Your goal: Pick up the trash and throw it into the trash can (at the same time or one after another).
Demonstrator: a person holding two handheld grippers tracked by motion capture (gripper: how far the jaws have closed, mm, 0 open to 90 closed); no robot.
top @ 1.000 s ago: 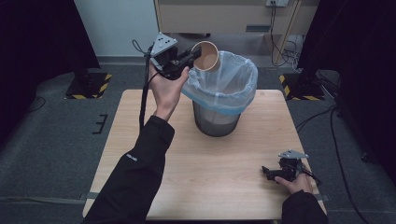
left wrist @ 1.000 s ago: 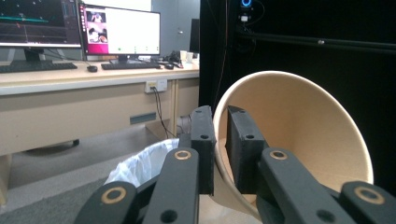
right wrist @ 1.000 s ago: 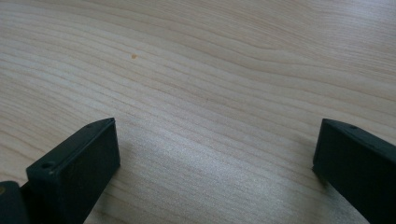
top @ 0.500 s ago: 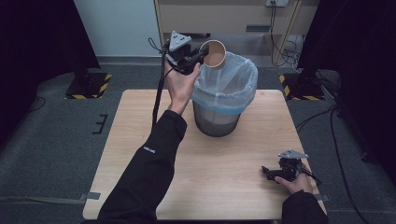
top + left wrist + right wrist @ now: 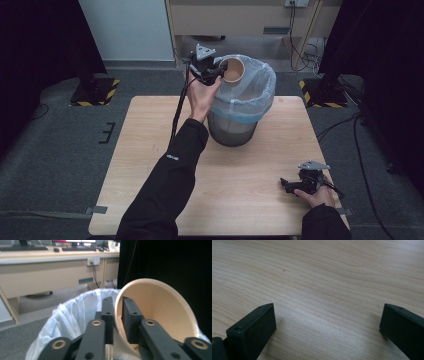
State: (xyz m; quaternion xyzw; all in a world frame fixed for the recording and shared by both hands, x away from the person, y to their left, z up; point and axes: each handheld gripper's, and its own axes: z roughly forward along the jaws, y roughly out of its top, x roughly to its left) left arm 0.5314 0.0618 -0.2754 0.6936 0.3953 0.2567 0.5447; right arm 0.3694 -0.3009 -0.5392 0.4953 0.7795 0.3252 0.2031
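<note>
my left gripper had just been opening, the paper cup wall between its jaws, above the lined bin. my right gripper sat wide open on the table.

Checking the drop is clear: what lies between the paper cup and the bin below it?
Nothing: in the left gripper view the paper cup hangs over the bin's white liner, open air between.
</note>
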